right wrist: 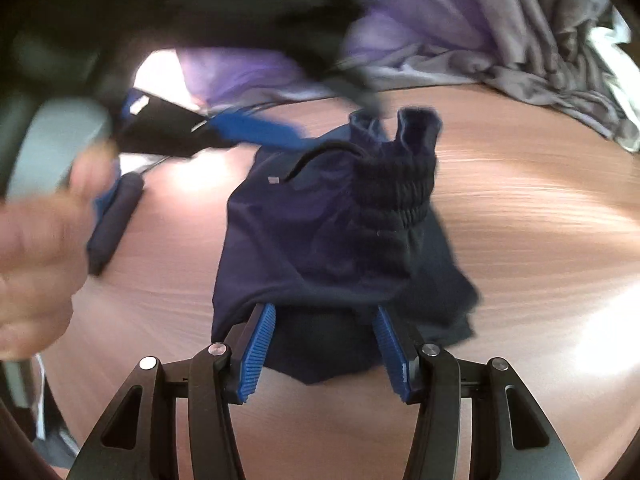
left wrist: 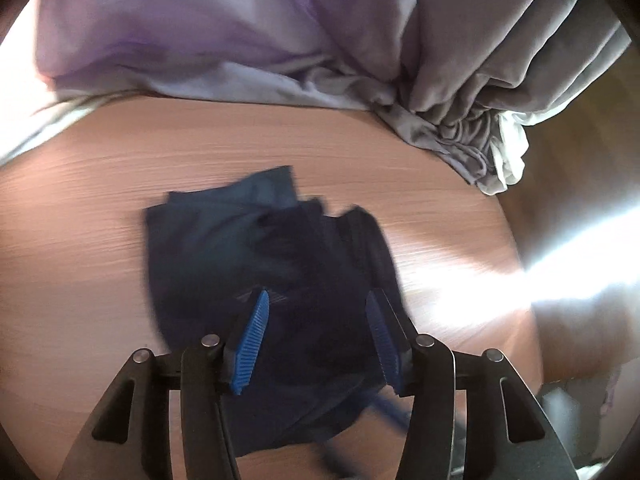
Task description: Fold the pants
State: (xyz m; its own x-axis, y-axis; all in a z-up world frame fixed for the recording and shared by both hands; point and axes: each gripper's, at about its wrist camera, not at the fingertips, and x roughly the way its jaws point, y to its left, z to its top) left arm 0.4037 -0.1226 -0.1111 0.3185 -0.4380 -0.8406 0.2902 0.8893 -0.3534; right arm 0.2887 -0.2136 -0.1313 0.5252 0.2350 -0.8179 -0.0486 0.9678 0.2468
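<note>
Dark navy pants (left wrist: 256, 248) lie bunched and partly folded on the wooden table (left wrist: 80, 200). My left gripper (left wrist: 318, 300) is open just above their near part, its blue pads (left wrist: 254, 328) spread wide. In the right wrist view the pants (right wrist: 304, 232) show a gathered elastic waistband (right wrist: 396, 184) standing up and a drawstring. My right gripper (right wrist: 326, 312) is open, with the near edge of the cloth lying between its pads (right wrist: 260, 344). The left gripper's blurred body and the hand holding it (right wrist: 36, 248) show at left in that view.
A pile of lilac and grey clothes (left wrist: 248, 32) lies along the far side of the table, also in the right wrist view (right wrist: 500, 32). The table's right edge (left wrist: 516, 240) drops to a dark floor with a bright glare strip.
</note>
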